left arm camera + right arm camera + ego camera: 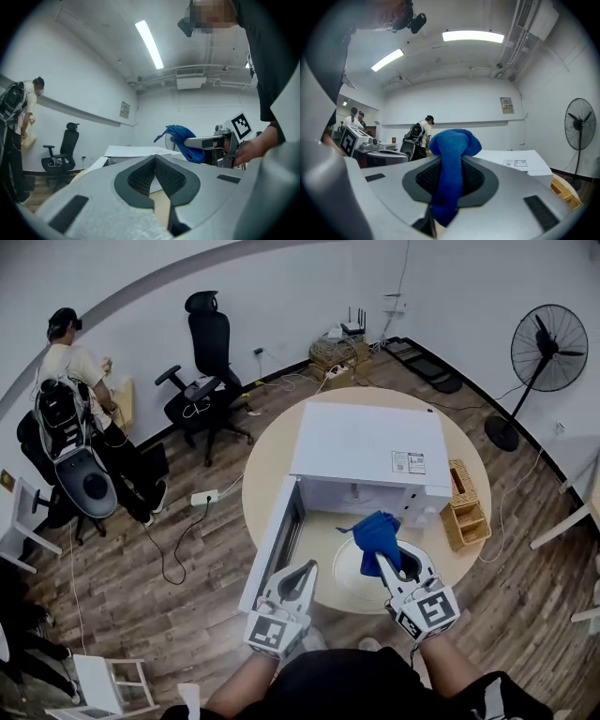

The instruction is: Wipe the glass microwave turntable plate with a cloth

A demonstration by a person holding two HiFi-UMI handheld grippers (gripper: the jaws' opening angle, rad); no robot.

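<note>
The right tool [382, 557] is pinching the soft cloth [378, 532] above the plate [345, 577] lying on the tabletop [269, 465]. The left tool [307, 570] is sitting pressed together, empty. The glass is probably slippery and breakable, so steadying its rim seems safest.

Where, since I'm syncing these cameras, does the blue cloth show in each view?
Head view: blue cloth low, right of centre, pinched in the right gripper.
Left gripper view: blue cloth right of centre, held by that other gripper.
Right gripper view: blue cloth dead centre, between its own jaws.
Shared landmark: the white microwave, in all three.
</note>
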